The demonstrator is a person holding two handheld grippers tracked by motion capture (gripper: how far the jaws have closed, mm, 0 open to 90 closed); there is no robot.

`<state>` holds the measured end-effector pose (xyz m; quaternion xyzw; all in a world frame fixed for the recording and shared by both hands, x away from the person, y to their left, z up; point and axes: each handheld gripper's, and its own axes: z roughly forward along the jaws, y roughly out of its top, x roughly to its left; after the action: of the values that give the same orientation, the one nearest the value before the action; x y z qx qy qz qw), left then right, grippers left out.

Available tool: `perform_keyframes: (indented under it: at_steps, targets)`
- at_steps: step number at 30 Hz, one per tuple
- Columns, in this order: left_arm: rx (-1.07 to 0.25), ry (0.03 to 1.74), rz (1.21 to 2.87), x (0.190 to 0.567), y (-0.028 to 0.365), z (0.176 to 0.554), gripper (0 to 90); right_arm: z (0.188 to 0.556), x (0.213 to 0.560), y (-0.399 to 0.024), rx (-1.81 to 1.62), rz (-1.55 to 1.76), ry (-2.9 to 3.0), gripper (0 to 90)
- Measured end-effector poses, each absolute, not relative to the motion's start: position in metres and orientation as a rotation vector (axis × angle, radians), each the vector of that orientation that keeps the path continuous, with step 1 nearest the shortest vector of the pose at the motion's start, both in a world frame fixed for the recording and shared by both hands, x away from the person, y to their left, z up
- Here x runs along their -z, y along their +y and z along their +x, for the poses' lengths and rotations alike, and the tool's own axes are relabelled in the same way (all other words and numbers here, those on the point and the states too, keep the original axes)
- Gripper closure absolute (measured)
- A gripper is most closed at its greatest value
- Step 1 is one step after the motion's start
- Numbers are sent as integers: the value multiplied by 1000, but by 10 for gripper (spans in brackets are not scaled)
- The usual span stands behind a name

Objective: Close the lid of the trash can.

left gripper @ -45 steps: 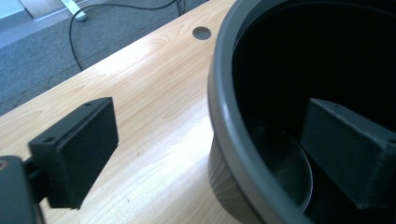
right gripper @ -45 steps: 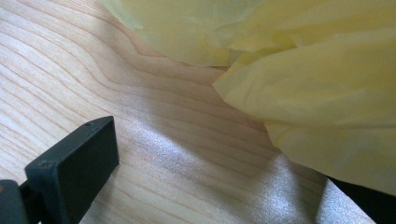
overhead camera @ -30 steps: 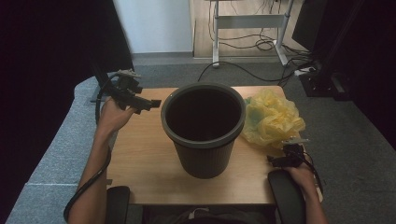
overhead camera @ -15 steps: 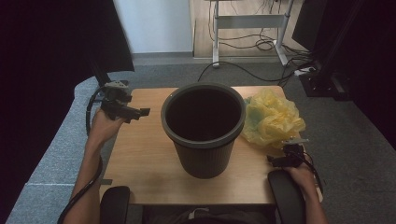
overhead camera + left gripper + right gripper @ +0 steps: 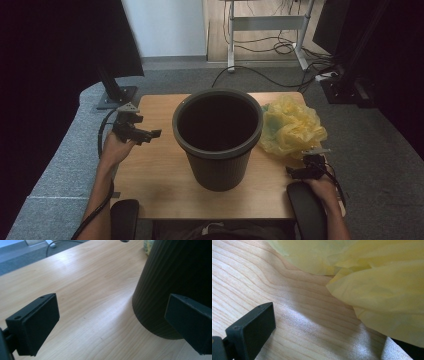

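A black ribbed bin (image 5: 217, 135) stands upright in the middle of the wooden table (image 5: 150, 175), and its inside looks dark. To its right, against the bin, lies a crumpled yellow plastic bag (image 5: 292, 125). My left gripper (image 5: 149, 136) hovers left of the bin, open. In the left gripper view its jaws stand wide apart (image 5: 112, 302), with the bin's wall (image 5: 175, 277) close before the right jaw. My right gripper (image 5: 296, 171) sits low at the table's near right, open, just short of the bag. In the right gripper view the bag (image 5: 372, 282) drapes over the right jaw.
A black stand base (image 5: 112, 95) sits on the grey floor off the table's far left corner. A desk frame with cables (image 5: 265, 25) is behind the table. Dark equipment (image 5: 350, 75) stands at the right. Chair armrests (image 5: 125, 215) flank the near edge.
My left gripper has come down and back toward the near side, along the bin's left. The right gripper, bin and bag have stayed put.
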<state>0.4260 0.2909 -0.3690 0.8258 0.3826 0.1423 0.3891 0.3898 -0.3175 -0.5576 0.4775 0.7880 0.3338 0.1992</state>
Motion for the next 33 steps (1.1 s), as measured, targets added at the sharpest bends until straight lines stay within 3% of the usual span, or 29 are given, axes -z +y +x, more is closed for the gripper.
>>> perform_keyframes:
  at_steps: [18, 33]
  targets:
    - [-329, 956, 2086, 442, 289, 419, 0, 390, 558, -317, -935, 1338, 2203, 0]
    - [-343, 1011, 2186, 503, 287, 416, 0, 390, 558, -317, -935, 1338, 2202, 0]
